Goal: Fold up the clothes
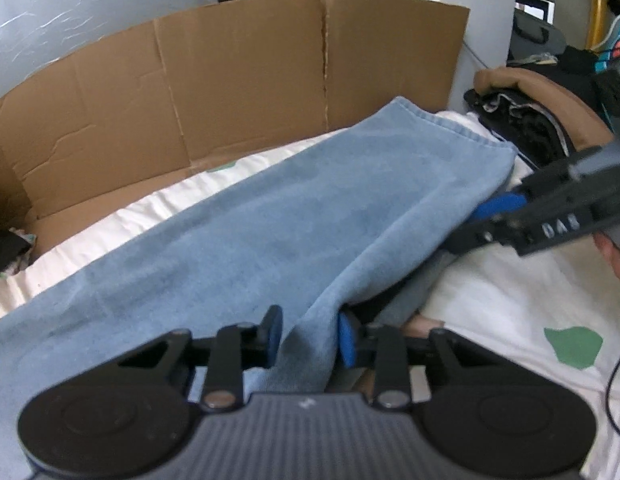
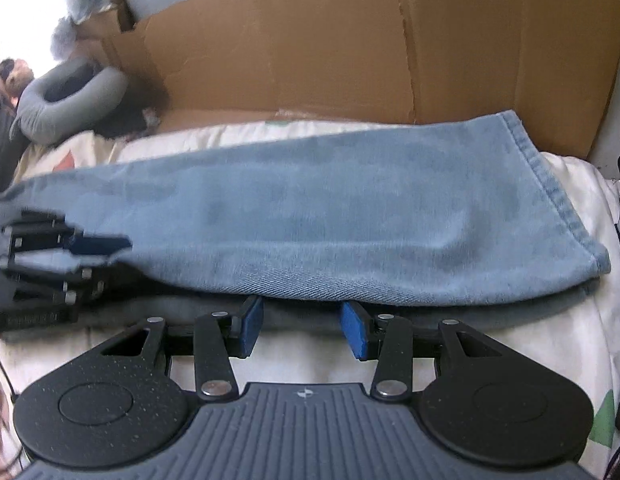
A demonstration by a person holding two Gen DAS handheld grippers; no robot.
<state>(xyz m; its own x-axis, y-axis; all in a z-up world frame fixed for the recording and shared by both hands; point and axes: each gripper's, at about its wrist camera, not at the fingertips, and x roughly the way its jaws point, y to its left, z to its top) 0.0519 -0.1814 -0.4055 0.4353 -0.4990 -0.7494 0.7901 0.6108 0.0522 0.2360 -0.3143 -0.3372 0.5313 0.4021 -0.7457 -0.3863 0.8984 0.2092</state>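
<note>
On the bed, over a white sheet (image 1: 490,280) with green patches, lay a pair of light blue jeans (image 1: 269,220), one leg stretched toward a flattened cardboard box (image 1: 229,80) standing along the far side. The left hand-held gripper (image 1: 307,338) pinched a raised ridge of denim along the near edge, the cloth filling the gap between its blue pads (image 1: 346,340). The right hand-held gripper (image 2: 301,330) sat at the near long edge of the leg, close to the hem; its fingers stood apart with denim lying between them, not visibly pressed.

The step in hand looked like taking hold of the near edge to fold the leg over. Next, the right side probably needed to clamp the cloth, then both would lift and carry the edge together, keeping it level.
</note>
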